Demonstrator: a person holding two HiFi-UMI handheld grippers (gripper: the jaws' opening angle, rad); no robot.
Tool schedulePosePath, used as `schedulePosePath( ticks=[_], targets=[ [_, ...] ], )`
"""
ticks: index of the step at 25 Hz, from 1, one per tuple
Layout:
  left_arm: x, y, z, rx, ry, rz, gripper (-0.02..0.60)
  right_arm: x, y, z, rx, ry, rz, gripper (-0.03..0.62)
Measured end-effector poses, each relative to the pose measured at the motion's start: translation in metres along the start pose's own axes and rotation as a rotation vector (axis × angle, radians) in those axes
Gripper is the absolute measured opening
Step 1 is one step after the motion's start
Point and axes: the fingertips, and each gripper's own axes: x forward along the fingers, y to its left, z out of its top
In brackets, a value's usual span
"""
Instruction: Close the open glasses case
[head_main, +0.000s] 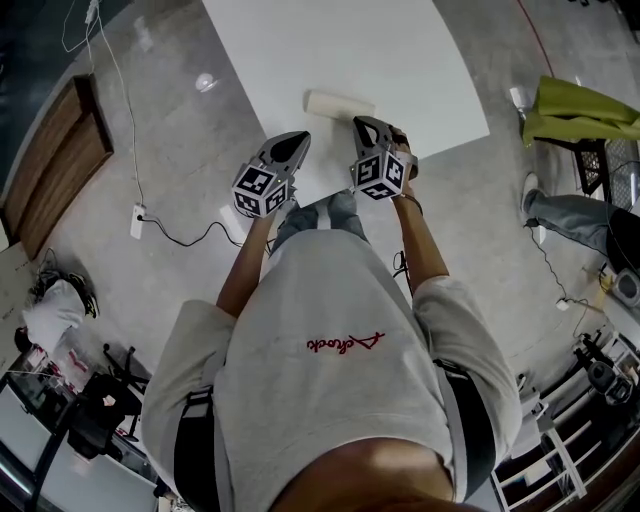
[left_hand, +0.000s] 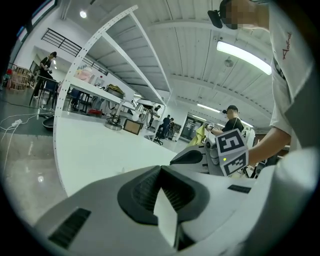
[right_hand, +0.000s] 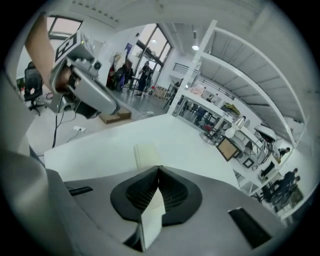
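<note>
glasses case (head_main: 338, 103) lies on the tabletop (head_main: 420, 60), close to its near edge, long axis left-right. Left hand-held gripper (head_main: 297, 142) and right hand-held gripper (head_main: 362, 125) sit side by side at that near edge, both on the near side of the case. Right tip is just beside the case's right end; left tip is near its left end, apart. On the floor left of the tabletop: power strip (head_main: 137, 220), wooden board (head_main: 55, 165) further left. Cloth (head_main: 580, 108) well off right.

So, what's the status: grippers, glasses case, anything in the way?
Left hand-held gripper shut, empty. Right hand-held gripper shut, empty. Glasses case on white table, looks closed. Nothing blocking it.
</note>
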Motion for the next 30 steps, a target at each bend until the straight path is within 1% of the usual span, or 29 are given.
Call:
schedulePosePath(
  ticks=[2,4,7,8,10,14,17,20,24,28,30],
  targets=[
    [-0.002,-0.001,0.005,0.008,-0.011,-0.003,0.025,-0.010,-0.001,0.013,0.126,-0.065,0.005,0.008],
    [-0.003,-0.001,0.012,0.020,-0.024,-0.010,0.025,-0.018,-0.002,0.029,0.281,-0.147,0.013,0.008],
    [-0.003,0.001,0.024,0.046,-0.047,-0.026,0.025,-0.030,-0.013,0.048,0.510,-0.261,-0.013,0.008],
    [-0.004,0.002,0.028,0.055,-0.053,-0.030,0.025,-0.034,-0.017,0.052,0.564,-0.288,-0.024,0.008],
    [-0.006,0.004,0.036,0.072,-0.068,-0.035,0.025,-0.041,-0.023,0.058,0.631,-0.335,-0.046,0.008],
    [-0.005,0.008,0.061,0.112,-0.108,-0.046,0.025,-0.061,-0.041,0.068,0.699,-0.416,-0.084,0.008],
    [-0.003,0.003,0.073,0.129,-0.125,-0.057,0.025,-0.074,-0.048,0.072,0.724,-0.432,-0.105,0.008],
    [-0.004,-0.002,0.082,0.129,-0.144,-0.072,0.025,-0.079,-0.051,0.073,0.710,-0.430,-0.129,0.008],
    [-0.009,-0.007,0.087,0.131,-0.159,-0.094,0.025,-0.085,-0.047,0.080,0.655,-0.425,-0.158,0.006],
    [-0.019,-0.013,0.079,0.136,-0.149,-0.123,0.025,-0.091,-0.029,0.080,0.665,-0.396,-0.173,0.006],
    [-0.024,-0.014,0.074,0.143,-0.140,-0.132,0.025,-0.093,-0.021,0.080,0.673,-0.405,-0.178,0.006]
  ],
)
